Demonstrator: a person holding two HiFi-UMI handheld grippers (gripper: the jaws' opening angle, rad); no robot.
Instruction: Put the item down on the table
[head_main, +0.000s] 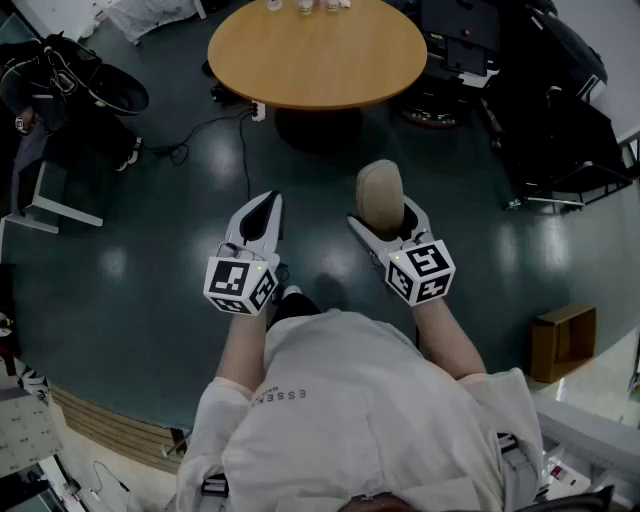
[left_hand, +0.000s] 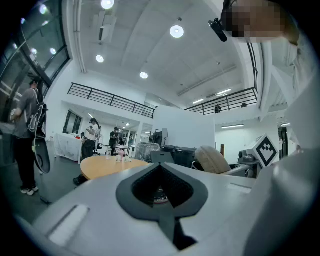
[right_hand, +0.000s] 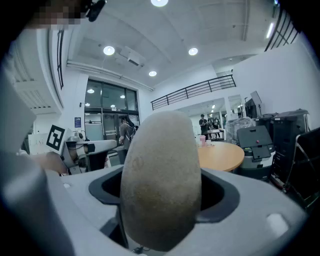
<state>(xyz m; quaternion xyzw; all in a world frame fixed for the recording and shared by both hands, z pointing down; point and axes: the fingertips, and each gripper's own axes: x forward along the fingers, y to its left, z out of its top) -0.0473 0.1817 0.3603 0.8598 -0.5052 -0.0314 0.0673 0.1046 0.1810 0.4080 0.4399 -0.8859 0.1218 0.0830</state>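
Tan, egg-shaped item (head_main: 379, 190) sits in right claw (head_main: 390, 222), which is clenched on its near end; the far end sticks out past the tips. The grip is low on the body, presumably so the exposed end can meet a surface first. Left claw (head_main: 262, 205) is pressed closed with nothing between its jaws, held just beside the right one; judged idle. Round wooden table (head_main: 300, 60) lies well ahead of both claws, bare floor between. Item is not yet over the table, so a carry forward is needed before release.
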